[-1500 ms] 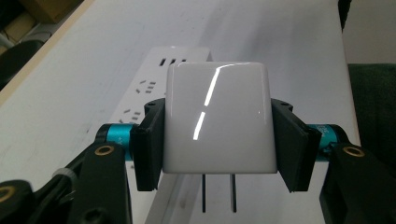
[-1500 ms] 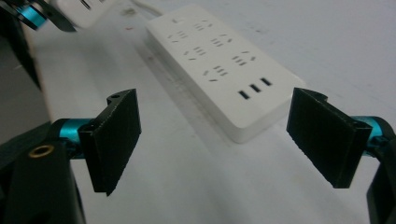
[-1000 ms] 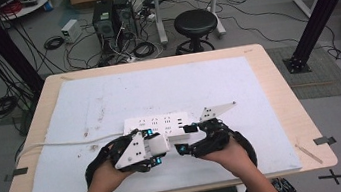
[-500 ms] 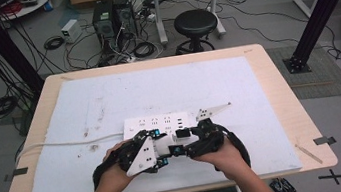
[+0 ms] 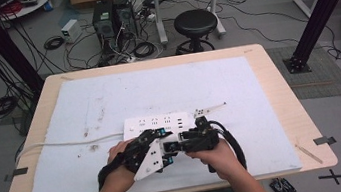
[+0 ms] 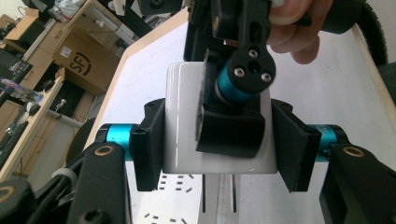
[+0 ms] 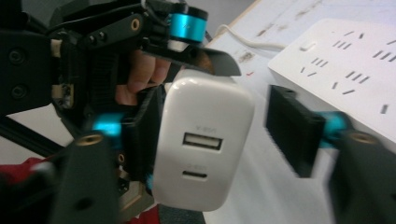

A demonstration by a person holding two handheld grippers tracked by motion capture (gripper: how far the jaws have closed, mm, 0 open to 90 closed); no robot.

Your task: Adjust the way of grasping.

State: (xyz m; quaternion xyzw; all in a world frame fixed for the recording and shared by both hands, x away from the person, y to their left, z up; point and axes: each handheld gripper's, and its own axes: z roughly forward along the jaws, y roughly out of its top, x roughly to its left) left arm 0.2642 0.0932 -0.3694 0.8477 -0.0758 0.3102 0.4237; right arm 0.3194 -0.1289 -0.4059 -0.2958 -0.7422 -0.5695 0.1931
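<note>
A white charger block (image 6: 184, 121) with two USB ports (image 7: 201, 140) hangs just above the table's front middle. My left gripper (image 6: 219, 144) is shut on it, a pad pressing each side. My right gripper (image 7: 219, 133) is open around the same block. Its left pad touches the block's side, and its right pad (image 7: 294, 128) stands clear with a gap. In the high view the left gripper (image 5: 162, 152) and right gripper (image 5: 181, 145) meet tip to tip over the front edge of a white power strip (image 5: 162, 124).
The power strip's white cable (image 5: 64, 143) runs left across the white mat (image 5: 157, 85) and off the wooden table (image 5: 310, 137). Beyond the far edge stand a black stool (image 5: 195, 24) and computer cases among cables (image 5: 110, 21). Black frame posts rise at both sides.
Both hands have drawn closer together, and the two grippers now meet at the charger. The right gripper's right jaw is blurred, so it is moving.
</note>
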